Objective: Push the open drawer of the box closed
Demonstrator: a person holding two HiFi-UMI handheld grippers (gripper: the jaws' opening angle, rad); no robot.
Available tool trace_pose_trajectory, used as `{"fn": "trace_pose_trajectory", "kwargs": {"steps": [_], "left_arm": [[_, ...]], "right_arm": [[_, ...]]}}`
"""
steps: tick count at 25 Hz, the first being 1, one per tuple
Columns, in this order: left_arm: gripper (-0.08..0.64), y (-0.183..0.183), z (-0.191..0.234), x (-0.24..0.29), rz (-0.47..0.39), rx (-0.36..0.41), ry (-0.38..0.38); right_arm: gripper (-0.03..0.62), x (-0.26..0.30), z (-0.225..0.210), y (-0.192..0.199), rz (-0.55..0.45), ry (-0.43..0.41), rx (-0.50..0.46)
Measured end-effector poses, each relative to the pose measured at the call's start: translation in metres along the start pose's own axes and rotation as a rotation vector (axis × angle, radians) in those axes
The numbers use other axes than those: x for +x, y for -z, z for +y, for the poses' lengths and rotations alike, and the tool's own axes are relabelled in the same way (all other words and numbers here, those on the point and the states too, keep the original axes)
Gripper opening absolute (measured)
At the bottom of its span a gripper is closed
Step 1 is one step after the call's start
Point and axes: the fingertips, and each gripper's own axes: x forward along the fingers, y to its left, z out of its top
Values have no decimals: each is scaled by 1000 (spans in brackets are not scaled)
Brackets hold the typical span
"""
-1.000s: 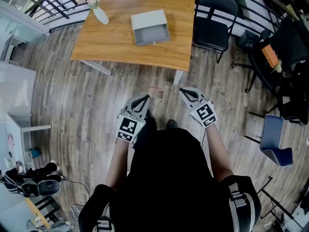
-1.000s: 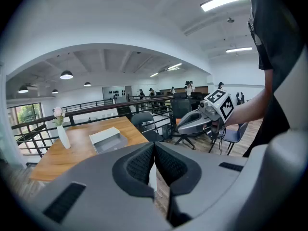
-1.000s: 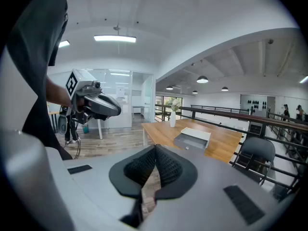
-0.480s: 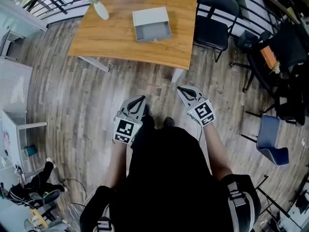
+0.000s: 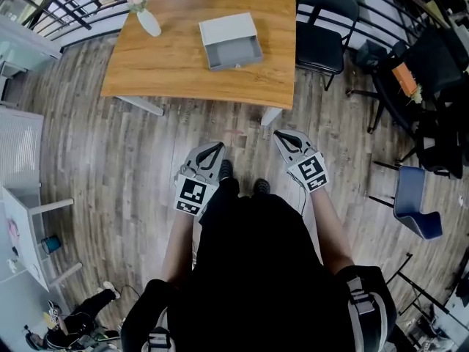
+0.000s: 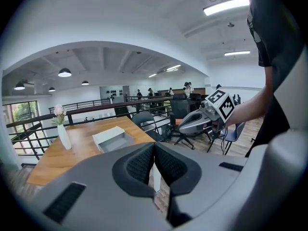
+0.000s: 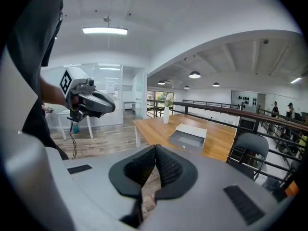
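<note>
A grey box (image 5: 227,28) sits on the wooden table (image 5: 168,64), its drawer (image 5: 234,53) pulled open toward the table's near edge; the drawer looks bare inside. The same box (image 6: 109,135) shows in the left gripper view and again as the box (image 7: 191,131) in the right gripper view. My left gripper (image 5: 215,149) and right gripper (image 5: 281,136) are both shut and hold nothing. They hover over the floor close to my body, well short of the table.
A white vase with flowers (image 5: 145,17) stands at the table's far left. A black chair (image 5: 325,28) stands right of the table, more dark chairs and a blue one (image 5: 414,211) farther right. White furniture (image 5: 29,189) lines the left side.
The view has shifted slightly; both grippers stay shut at about the same distance in front of my body, and the box and its drawer have not moved.
</note>
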Motion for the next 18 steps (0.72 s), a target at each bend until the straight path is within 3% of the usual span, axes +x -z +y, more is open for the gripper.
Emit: {"fn": "trace_pose_trajectory", "kwargs": {"steps": [18], "left_arm": [[23, 3, 132, 17, -33, 89, 171]], "right_arm": [[17, 97, -11, -31, 68, 224, 48]]}}
